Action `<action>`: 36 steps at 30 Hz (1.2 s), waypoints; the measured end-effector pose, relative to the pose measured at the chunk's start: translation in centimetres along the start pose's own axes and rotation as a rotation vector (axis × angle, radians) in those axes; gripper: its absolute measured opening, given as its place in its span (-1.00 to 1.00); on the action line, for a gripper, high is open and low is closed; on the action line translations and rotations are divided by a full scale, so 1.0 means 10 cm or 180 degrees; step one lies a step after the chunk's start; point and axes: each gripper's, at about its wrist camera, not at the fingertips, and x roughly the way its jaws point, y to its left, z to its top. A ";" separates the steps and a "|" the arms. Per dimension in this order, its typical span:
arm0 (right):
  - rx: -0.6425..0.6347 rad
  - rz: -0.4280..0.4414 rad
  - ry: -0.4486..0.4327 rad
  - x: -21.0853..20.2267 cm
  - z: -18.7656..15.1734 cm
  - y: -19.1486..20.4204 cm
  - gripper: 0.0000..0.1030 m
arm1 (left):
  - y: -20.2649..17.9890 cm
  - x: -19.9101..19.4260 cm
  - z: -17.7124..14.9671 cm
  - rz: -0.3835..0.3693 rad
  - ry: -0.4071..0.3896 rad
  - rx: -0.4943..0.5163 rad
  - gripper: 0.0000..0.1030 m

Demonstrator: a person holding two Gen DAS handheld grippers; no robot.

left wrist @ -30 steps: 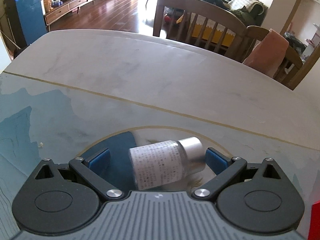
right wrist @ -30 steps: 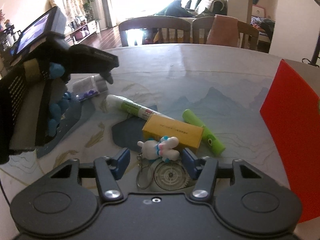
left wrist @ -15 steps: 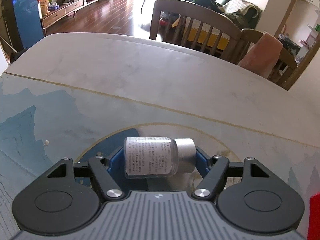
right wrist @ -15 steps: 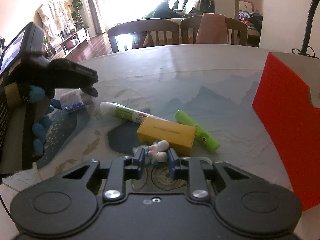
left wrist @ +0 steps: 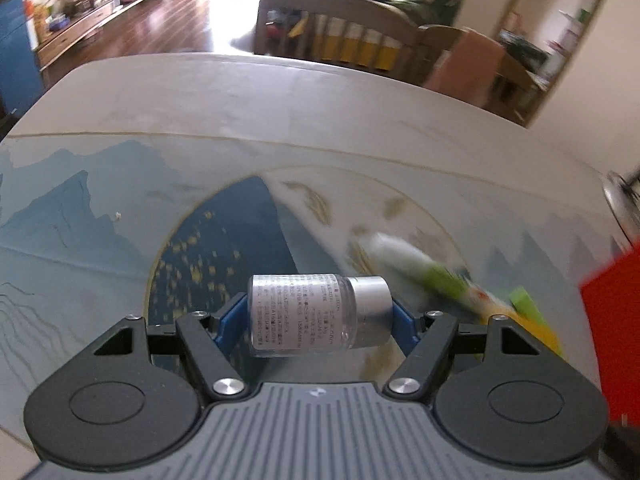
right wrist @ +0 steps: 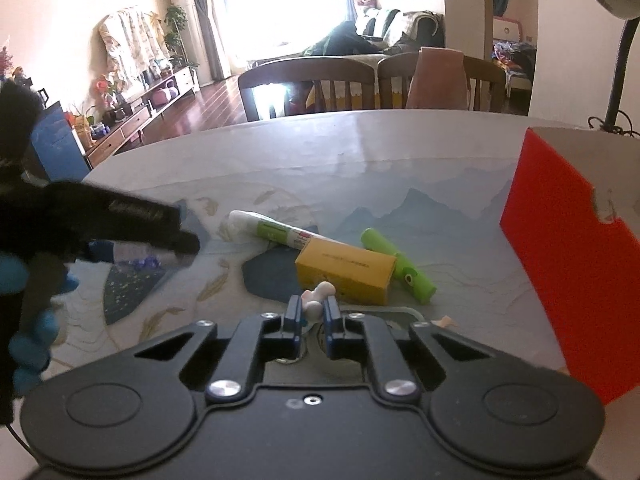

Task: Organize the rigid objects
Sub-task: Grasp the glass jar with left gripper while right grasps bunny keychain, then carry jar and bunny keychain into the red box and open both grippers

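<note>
My left gripper [left wrist: 318, 316] is shut on a small clear bottle [left wrist: 304, 314] with a white label and a silver cap, held sideways above the patterned table mat. My right gripper [right wrist: 312, 312] is shut on a small white toy keychain [right wrist: 316, 300], lifted just off the mat. In the right wrist view a yellow box [right wrist: 344, 270], a white and green tube [right wrist: 272, 232] and a green marker [right wrist: 396, 266] lie on the mat in front of it. The left gripper shows at the left of that view [right wrist: 140, 220].
A red box [right wrist: 576, 264] stands at the right; it also shows in the left wrist view [left wrist: 612, 328]. Wooden chairs [right wrist: 312, 84] stand beyond the table's far edge [right wrist: 360, 116]. A lamp pole [right wrist: 618, 80] rises at the back right.
Both grippers closed: the left on the bottle, the right on the toy keychain. Both have lifted, and the left has swung right with the bottle.
</note>
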 end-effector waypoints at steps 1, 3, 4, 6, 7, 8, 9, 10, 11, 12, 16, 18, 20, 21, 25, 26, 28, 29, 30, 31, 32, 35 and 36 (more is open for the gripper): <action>0.0001 0.0001 -0.0004 -0.04 0.00 -0.01 -0.82 | -0.02 -0.08 -0.06 -0.0039 -0.0001 0.0057 0.42; 0.0017 0.0002 -0.0022 -0.15 -0.01 -0.03 -0.82 | -0.05 -0.21 -0.16 -0.0119 0.0006 0.0149 0.42; 0.0024 0.0007 -0.0030 -0.20 0.00 -0.04 -0.82 | -0.07 -0.29 -0.22 -0.0157 0.0005 0.0196 0.42; 0.0045 0.0010 -0.0048 -0.31 0.00 -0.06 -0.82 | -0.08 -0.43 -0.32 -0.0209 0.0001 0.0268 0.42; 0.0051 0.0015 -0.0057 -0.36 0.01 -0.07 -0.82 | -0.10 -0.50 -0.37 -0.0242 0.0009 0.0304 0.42; 0.0055 0.0012 -0.0069 -0.42 0.01 -0.07 -0.82 | -0.11 -0.55 -0.40 -0.0264 0.0017 0.0326 0.42; 0.0066 0.0015 -0.0079 -0.48 0.02 -0.09 -0.82 | -0.13 -0.61 -0.44 -0.0291 0.0020 0.0348 0.42; 0.0082 0.0029 -0.0089 -0.56 0.02 -0.11 -0.82 | -0.14 -0.66 -0.47 -0.0315 0.0025 0.0367 0.42; 0.0101 0.0028 -0.0091 -0.63 0.03 -0.13 -0.82 | -0.16 -0.72 -0.49 -0.0327 0.0047 0.0396 0.42; 0.0130 0.0030 -0.0082 -0.67 0.04 -0.15 -0.82 | -0.18 -0.77 -0.52 -0.0331 0.0075 0.0424 0.42; 0.0203 0.0002 -0.0115 -0.94 0.07 -0.21 -0.82 | -0.29 -0.98 -0.59 -0.0489 0.0090 0.0549 0.42; 0.0195 -0.0044 -0.0169 -1.08 0.09 -0.23 -0.82 | -0.35 -1.08 -0.62 -0.0568 0.0067 0.0632 0.42; 0.0193 -0.0091 -0.0223 -1.23 0.11 -0.26 -0.82 | -0.42 -1.20 -0.65 -0.0642 0.0034 0.0709 0.42; 0.0195 -0.0117 -0.0253 -1.29 0.13 -0.27 -0.82 | -0.45 -1.27 -0.66 -0.0670 0.0013 0.0749 0.42; 0.0235 -0.0191 -0.0381 -1.55 0.23 -0.38 -0.82 | -0.59 -1.48 -0.67 -0.0765 -0.0066 0.0899 0.42; 0.0249 -0.0195 -0.0404 -1.60 0.25 -0.41 -0.82 | -0.63 -1.53 -0.67 -0.0780 -0.0082 0.0939 0.42; 0.0269 -0.0215 -0.0471 -1.71 0.32 -0.49 -0.82 | -0.71 -1.63 -0.67 -0.0806 -0.0119 0.1013 0.42; 0.0267 -0.0235 -0.0507 -1.76 0.36 -0.53 -0.82 | -0.76 -1.67 -0.67 -0.0820 -0.0128 0.1054 0.42; 0.0273 -0.0245 -0.0530 -1.80 0.39 -0.57 -0.82 | -0.80 -1.71 -0.67 -0.0836 -0.0136 0.1091 0.42; 0.0284 -0.0257 -0.0563 -1.84 0.43 -0.63 -0.82 | -0.86 -1.75 -0.66 -0.0855 -0.0151 0.1131 0.42; 0.0283 -0.0279 -0.0595 -1.89 0.46 -0.68 -0.82 | -0.92 -1.78 -0.66 -0.0866 -0.0165 0.1168 0.42; 0.0264 -0.0334 -0.0667 -1.97 0.53 -0.87 -0.82 | -1.11 -1.84 -0.63 -0.0902 -0.0187 0.1266 0.42; 0.0249 -0.0361 -0.0683 -1.99 0.55 -0.93 -0.82 | -1.18 -1.85 -0.63 -0.0911 -0.0190 0.1288 0.42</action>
